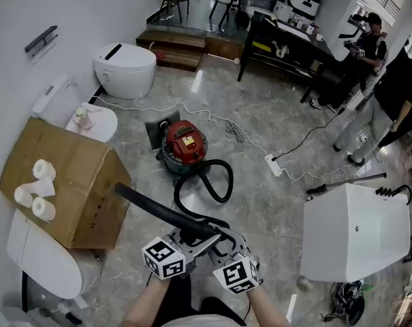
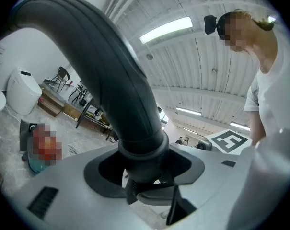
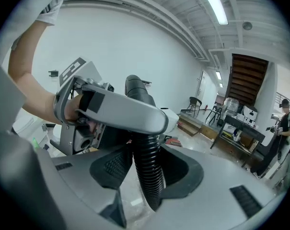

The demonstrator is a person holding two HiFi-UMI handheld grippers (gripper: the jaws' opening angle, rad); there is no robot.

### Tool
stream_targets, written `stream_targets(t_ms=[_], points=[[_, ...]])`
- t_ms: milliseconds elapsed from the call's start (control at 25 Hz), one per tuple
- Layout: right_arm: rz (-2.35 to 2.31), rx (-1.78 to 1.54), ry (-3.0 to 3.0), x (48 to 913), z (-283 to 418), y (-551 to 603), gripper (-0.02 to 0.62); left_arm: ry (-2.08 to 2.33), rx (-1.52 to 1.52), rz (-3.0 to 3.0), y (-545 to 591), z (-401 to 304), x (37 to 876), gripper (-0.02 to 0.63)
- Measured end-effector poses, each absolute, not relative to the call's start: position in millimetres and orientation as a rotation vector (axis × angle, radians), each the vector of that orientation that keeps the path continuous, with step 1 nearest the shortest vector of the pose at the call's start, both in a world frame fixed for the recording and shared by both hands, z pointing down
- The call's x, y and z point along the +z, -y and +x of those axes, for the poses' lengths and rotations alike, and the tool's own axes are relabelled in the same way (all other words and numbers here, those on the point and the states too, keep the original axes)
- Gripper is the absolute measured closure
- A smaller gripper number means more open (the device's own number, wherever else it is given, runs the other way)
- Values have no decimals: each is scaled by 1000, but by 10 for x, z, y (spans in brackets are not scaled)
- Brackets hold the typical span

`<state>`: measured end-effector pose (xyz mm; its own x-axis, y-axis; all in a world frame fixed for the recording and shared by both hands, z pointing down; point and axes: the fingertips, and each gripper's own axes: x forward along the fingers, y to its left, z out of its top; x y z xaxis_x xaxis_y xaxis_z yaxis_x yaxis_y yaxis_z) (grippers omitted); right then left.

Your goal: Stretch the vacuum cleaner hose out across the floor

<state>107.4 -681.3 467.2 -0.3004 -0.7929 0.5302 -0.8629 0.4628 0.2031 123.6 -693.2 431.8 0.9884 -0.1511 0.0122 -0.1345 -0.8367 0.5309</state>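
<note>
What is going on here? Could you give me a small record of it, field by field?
Vacuum: red, on the floor
Hose: black, looped on the floor beside the vacuum, not yet stretched out
Wand: stiff end of the hose, lifted, pointing toward the box
Left tongs: shut on the wand
Right tongs: shut on the ribbed hose, beside the left tongs
Box: cardboard, at left, paper rolls on top
</note>
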Motion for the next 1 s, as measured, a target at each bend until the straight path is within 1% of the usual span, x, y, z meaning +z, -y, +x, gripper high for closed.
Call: stream_targets(t_ms=[440,1000], points=[[1394,124,2155,4557,1412,5690,414,198,8,2668,5764,1612,4183,368],[1417,60,2192,4434,1432,4356,414,192,-31,2674,4426,1646,4080,368]])
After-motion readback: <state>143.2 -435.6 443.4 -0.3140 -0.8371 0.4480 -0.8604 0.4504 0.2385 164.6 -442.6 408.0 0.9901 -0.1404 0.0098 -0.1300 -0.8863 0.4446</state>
